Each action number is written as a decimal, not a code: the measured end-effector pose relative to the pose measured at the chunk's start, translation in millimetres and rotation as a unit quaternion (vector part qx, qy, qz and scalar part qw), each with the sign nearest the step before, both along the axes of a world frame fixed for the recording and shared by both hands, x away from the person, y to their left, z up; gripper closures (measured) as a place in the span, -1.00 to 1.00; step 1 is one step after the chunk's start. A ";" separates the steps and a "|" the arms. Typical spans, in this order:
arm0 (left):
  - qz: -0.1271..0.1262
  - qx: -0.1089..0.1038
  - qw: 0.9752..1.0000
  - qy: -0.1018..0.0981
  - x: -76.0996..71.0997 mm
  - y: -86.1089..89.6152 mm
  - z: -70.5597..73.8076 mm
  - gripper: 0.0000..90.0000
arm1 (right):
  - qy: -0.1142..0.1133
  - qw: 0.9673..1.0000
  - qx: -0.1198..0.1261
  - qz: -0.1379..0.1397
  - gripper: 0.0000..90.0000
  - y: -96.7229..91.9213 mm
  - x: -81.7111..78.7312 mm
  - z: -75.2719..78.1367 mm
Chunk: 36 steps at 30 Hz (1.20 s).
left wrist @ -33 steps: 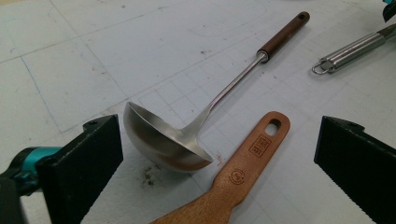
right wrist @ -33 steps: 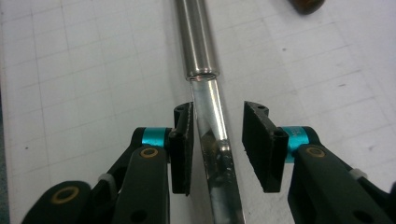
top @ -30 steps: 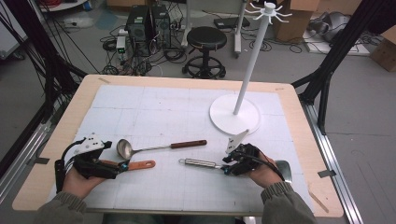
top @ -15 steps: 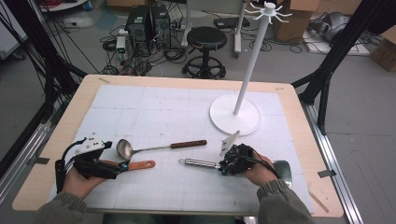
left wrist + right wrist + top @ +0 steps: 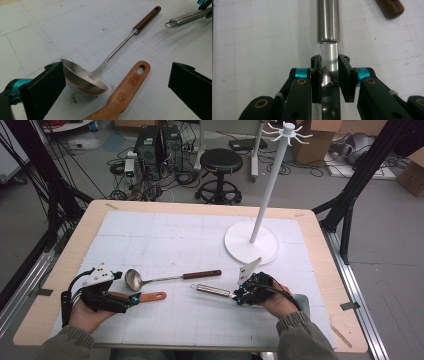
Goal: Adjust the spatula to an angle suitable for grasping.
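Observation:
A steel-handled utensil (image 5: 212, 290) lies on the white mat, its working end hidden under my right hand. My right gripper (image 5: 239, 295) has just been closing and is now shut on it; in the right gripper view the pads (image 5: 345, 75) press on both sides of the flat neck below the round handle (image 5: 328, 20). My left gripper (image 5: 134, 300) rests open at the near left. Its jaws (image 5: 117, 86) stand wide apart around a wooden handle (image 5: 130, 85) without touching it. A steel ladle (image 5: 85, 80) with a brown grip lies beside the left jaw, bowl up.
A white hook stand (image 5: 251, 244) with a tall pole rises on its round base at the back right of the mat. The ladle (image 5: 170, 277) stretches across the mat's middle. The table's wooden rim (image 5: 320, 270) frames the mat.
The right gripper's jaws have drawn in onto the steel utensil's neck. The left gripper, the ladle and the wooden handle lie as before.

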<state>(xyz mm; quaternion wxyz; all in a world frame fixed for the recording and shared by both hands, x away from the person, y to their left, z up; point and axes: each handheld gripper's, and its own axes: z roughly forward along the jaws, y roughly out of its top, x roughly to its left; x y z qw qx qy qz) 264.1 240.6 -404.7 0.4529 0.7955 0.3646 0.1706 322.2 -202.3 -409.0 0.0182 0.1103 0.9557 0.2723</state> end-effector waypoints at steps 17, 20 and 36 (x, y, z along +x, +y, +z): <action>-0.033 -0.016 0.999 0.000 1.3 -18.1 10.7 -0.92 | -0.026 0.995 0.094 0.013 0.66 26.6 -3.4 25.2; -0.040 -0.017 0.999 -0.002 3.0 -22.8 15.3 -0.90 | -0.031 0.994 0.108 0.014 0.66 30.6 -2.7 28.3; -0.101 -0.080 0.992 -0.007 16.8 -61.7 44.5 -0.51 | -0.032 0.984 0.177 0.021 0.66 65.9 1.5 48.3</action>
